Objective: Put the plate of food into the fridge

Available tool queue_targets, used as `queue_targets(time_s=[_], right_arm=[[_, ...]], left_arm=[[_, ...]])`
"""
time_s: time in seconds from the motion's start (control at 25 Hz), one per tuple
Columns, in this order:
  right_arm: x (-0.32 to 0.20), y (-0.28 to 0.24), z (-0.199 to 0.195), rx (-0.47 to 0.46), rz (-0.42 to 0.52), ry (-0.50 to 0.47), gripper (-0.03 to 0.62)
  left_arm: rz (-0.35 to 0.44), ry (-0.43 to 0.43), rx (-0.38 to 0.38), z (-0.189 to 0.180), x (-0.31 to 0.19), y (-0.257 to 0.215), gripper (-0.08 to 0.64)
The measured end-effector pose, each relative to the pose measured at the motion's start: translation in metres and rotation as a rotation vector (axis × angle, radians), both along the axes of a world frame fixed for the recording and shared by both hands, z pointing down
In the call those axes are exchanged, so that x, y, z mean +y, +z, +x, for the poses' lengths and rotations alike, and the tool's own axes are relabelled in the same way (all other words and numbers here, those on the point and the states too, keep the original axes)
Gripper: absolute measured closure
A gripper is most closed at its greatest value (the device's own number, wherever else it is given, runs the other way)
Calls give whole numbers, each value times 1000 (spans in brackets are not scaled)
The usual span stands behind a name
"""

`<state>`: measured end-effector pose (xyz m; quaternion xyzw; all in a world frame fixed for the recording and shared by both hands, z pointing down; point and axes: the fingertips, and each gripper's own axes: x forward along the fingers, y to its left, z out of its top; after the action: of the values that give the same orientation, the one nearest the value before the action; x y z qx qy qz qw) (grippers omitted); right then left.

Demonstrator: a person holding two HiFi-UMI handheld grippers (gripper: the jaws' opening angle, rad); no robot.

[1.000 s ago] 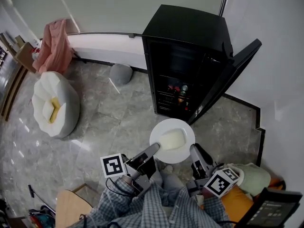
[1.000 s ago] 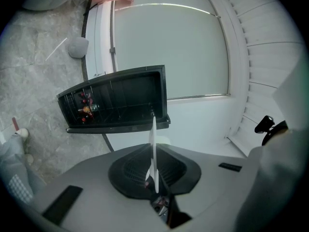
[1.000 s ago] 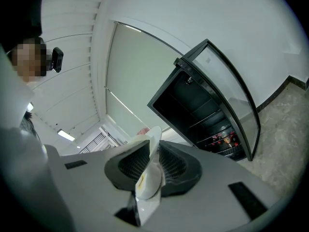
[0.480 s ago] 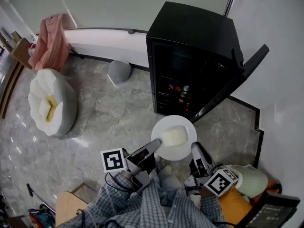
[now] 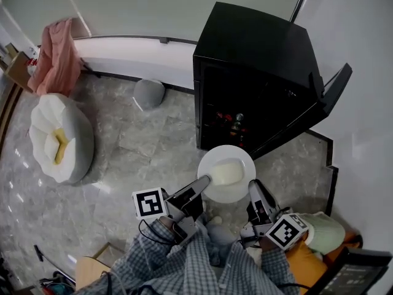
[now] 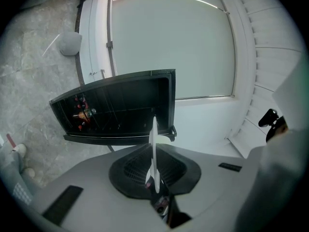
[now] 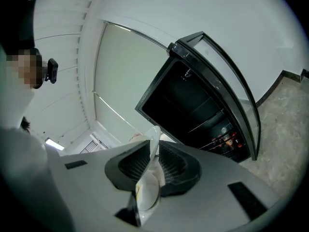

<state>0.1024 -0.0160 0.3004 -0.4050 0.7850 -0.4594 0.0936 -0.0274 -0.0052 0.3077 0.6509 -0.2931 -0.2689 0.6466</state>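
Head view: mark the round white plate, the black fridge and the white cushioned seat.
round white plate (image 5: 228, 194), head view, bare near rim.
black fridge (image 5: 258, 39), head view, top panel.
white cushioned seat (image 5: 77, 137), head view, right side.

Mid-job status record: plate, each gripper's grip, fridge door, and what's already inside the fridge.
plate: white, carrying a pale block of food, held in front of the fridge, not yet inside
left gripper: shut on the plate's left rim
right gripper: shut on the plate's right rim; its jaws have just closed a little further
fridge: black, door swung open to the right
inside: bottles or cans low down; upper shelves too dark to tell
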Motion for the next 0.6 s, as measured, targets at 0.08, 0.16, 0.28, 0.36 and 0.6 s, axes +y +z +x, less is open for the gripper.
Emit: queue_targets(time_s=[0.08,0.16,0.28,0.36,0.6], right_arm=[[-8,4,-4,8,-10,8,529],[-14,8,-7,23,-15,18,529],[-22,14,-10,46,-16,31,529],[-25,19,-9,42,-31,38,529],[-30,37,-6,-2,-104,27,525]], left_arm=[[-14,-6,7,-4,-5,5,538],[-25,-9,8,-8,-10,11,538],[-29,-3,-3,-12,-20,19,538],[-30,0,-5,-11,-25,22,538],[-42,-21,-25,-10,-38,37,538]])
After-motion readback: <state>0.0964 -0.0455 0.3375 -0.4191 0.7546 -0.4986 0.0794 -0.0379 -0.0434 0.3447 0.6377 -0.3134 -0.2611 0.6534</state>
